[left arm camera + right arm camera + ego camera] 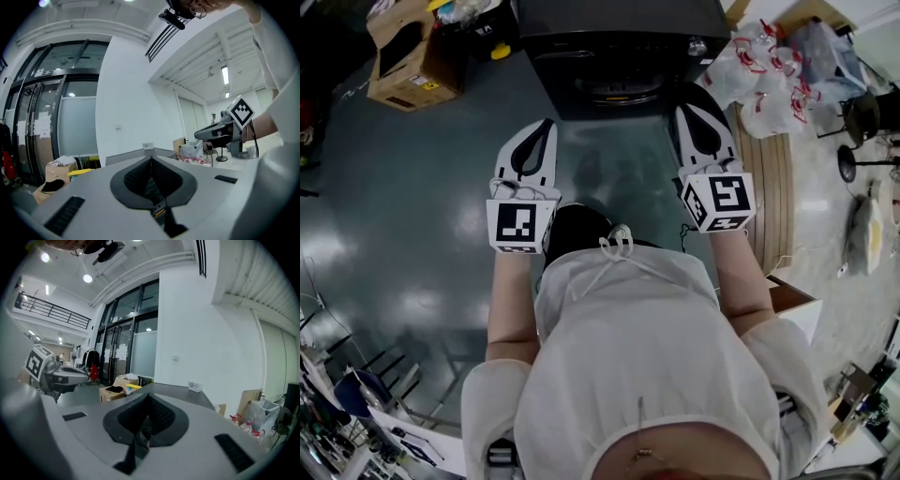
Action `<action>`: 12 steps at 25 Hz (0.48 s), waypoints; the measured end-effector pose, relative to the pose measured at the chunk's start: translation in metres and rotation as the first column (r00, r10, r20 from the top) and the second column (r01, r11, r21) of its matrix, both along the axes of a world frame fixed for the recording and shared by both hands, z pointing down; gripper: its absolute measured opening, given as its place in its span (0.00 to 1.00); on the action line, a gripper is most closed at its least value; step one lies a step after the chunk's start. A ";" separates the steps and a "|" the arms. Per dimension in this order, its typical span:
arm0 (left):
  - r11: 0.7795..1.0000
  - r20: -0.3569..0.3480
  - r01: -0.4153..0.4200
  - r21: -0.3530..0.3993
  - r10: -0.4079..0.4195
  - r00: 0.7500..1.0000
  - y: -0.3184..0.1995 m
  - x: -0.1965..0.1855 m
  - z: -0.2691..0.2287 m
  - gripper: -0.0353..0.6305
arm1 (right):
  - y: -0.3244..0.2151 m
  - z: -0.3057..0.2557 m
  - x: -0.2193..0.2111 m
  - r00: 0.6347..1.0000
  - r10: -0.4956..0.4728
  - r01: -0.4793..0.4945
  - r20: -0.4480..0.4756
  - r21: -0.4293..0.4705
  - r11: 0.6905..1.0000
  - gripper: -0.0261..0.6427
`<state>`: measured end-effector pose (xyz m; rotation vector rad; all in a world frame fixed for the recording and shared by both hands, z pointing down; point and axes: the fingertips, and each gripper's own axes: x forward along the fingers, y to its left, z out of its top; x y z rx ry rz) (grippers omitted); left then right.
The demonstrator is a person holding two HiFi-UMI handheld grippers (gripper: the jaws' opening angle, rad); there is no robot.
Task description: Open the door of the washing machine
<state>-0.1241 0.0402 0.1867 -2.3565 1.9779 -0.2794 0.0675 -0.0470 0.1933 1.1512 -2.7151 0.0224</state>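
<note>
open cardboard box (pixel 401 66), plastic bags (pixel 761 77) (red-tied) well apart from it

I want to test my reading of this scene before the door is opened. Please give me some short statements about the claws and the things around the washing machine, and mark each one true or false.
1. The left claw and the right claw are both shut and empty. True.
2. The right claw grips the door of the washing machine. False: it is held in the air in front of the machine and touches nothing.
3. A cardboard box stands on the floor to the left of the machine. True.
4. The washing machine is white. False: it is black.
5. The plastic bags lie on top of the machine. False: they lie to the right of it.
</note>
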 end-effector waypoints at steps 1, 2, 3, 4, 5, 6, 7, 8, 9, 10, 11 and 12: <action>1.000 -0.002 -0.002 0.001 0.002 1.000 -0.001 0.000 0.000 0.09 | -0.001 0.001 0.001 1.000 0.002 -0.002 -0.006 0.002 1.000 0.04; 1.000 -0.005 -0.002 0.001 0.002 1.000 -0.002 0.000 0.000 0.09 | -0.002 0.002 0.001 1.000 0.006 -0.005 -0.010 0.003 1.000 0.04; 1.000 -0.008 -0.002 0.000 0.002 1.000 -0.003 0.000 0.000 0.09 | -0.002 0.002 0.002 1.000 0.011 -0.011 -0.012 0.004 1.000 0.04; 1.000 -0.010 -0.001 -0.001 0.001 1.000 -0.004 0.000 0.000 0.09 | -0.003 0.003 0.002 1.000 0.017 -0.017 -0.013 0.004 1.000 0.04; 1.000 -0.010 -0.001 -0.004 0.001 1.000 -0.006 0.000 0.001 0.09 | -0.005 0.004 0.003 1.000 0.021 -0.021 -0.014 0.004 1.000 0.04; 1.000 -0.009 -0.002 -0.007 0.002 1.000 -0.008 0.000 0.002 0.09 | -0.006 0.005 0.003 1.000 0.023 -0.023 -0.016 0.003 1.000 0.04; 1.000 -0.006 -0.003 -0.009 0.003 1.000 -0.010 0.001 0.002 0.09 | -0.007 0.005 0.003 1.000 0.023 -0.023 -0.017 0.004 1.000 0.04; 1.000 -0.004 -0.005 -0.011 0.005 1.000 -0.011 0.002 0.001 0.09 | -0.008 0.005 0.004 1.000 0.023 -0.023 -0.017 0.007 1.000 0.04; 1.000 -0.002 -0.006 -0.011 0.006 1.000 -0.012 0.002 0.001 0.09 | -0.008 0.005 0.004 1.000 0.023 -0.023 -0.016 0.012 1.000 0.04; 1.000 -0.002 -0.007 -0.011 0.007 1.000 -0.013 0.002 0.000 0.09 | -0.008 0.004 0.004 1.000 0.024 -0.024 -0.012 0.020 1.000 0.04; 1.000 -0.005 -0.008 -0.012 0.008 1.000 -0.013 0.003 0.000 0.09 | -0.008 0.002 0.005 1.000 0.025 -0.025 -0.007 0.030 0.999 0.04; 1.000 -0.010 -0.008 -0.013 0.008 1.000 -0.013 0.003 -0.001 0.09 | -0.007 0.000 0.005 1.000 0.026 -0.026 0.000 0.040 0.999 0.04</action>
